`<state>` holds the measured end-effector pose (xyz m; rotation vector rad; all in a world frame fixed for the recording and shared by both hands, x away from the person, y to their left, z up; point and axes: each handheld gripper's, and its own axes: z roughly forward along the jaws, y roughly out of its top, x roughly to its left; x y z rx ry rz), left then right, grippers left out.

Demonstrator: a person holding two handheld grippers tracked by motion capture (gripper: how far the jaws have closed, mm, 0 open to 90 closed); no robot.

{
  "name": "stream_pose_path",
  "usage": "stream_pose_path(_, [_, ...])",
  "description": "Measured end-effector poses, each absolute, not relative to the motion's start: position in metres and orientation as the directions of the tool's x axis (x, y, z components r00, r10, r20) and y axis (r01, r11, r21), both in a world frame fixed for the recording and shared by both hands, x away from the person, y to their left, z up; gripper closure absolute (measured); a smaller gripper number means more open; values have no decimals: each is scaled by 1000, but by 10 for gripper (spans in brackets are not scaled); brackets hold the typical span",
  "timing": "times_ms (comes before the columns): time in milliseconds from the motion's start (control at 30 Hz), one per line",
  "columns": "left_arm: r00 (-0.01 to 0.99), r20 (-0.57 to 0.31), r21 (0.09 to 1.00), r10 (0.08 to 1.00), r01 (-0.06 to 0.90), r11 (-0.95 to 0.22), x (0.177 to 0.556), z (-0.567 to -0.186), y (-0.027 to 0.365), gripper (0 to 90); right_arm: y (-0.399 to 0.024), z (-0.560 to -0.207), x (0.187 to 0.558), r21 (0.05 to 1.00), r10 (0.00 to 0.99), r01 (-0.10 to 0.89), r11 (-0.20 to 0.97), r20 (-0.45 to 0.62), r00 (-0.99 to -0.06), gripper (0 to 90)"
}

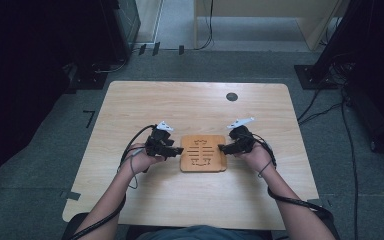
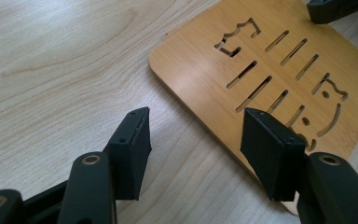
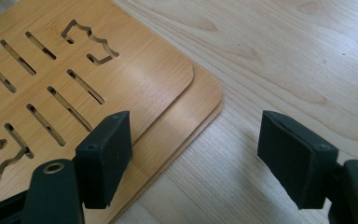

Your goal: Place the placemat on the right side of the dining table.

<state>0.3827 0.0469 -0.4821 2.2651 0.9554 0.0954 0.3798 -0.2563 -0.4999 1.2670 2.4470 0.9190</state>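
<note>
Left gripper [image 1: 176, 150] and right gripper [image 1: 223, 148] flank a slotted bamboo trivet [image 1: 203, 153] lying flat near the middle of the table [image 1: 130, 100], each with its jaws apart and nothing pressed between the pads. The right gripper view shows two boards, the top trivet [image 3: 74, 70] sitting slightly askew on a second trivet [image 3: 200, 100] beneath. Each gripper straddles a side edge, the left gripper [image 2: 193, 144] over the left one, apparently positioned to square up or separate the stack. A round cable port [image 1: 232, 96] lies at the table's far side.
</note>
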Motion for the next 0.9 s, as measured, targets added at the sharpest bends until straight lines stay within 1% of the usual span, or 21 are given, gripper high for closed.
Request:
stream_pose_path(100, [732,-181,603,657,610,-513,382,-482,47,432,-254,-500,380,631,797,645,432,68,-600,258])
stream_pose_path(233, [731,-181,611,658,608,-507,381,-480,45,480,-251,-500,381,633,797,642,433,63,-600,253])
stream_pose_path(300, [735,-181,615,653,603,-508,380,-479,45,487,-248,-500,381,635,792,633,443,54,-608,254])
stream_pose_path(433, [741,-177,610,648,599,-519,378,-480,44,487,-243,-500,380,642,779,614,459,41,-625,257])
stream_pose_path(800, [742,-173,602,648,600,-526,376,-482,46,477,-232,-499,382,638,776,615,463,44,-630,270])
stream_pose_path(900, [742,-173,602,648,600,-526,375,-483,46,476,-227,-500,382,648,767,599,470,36,-641,276])
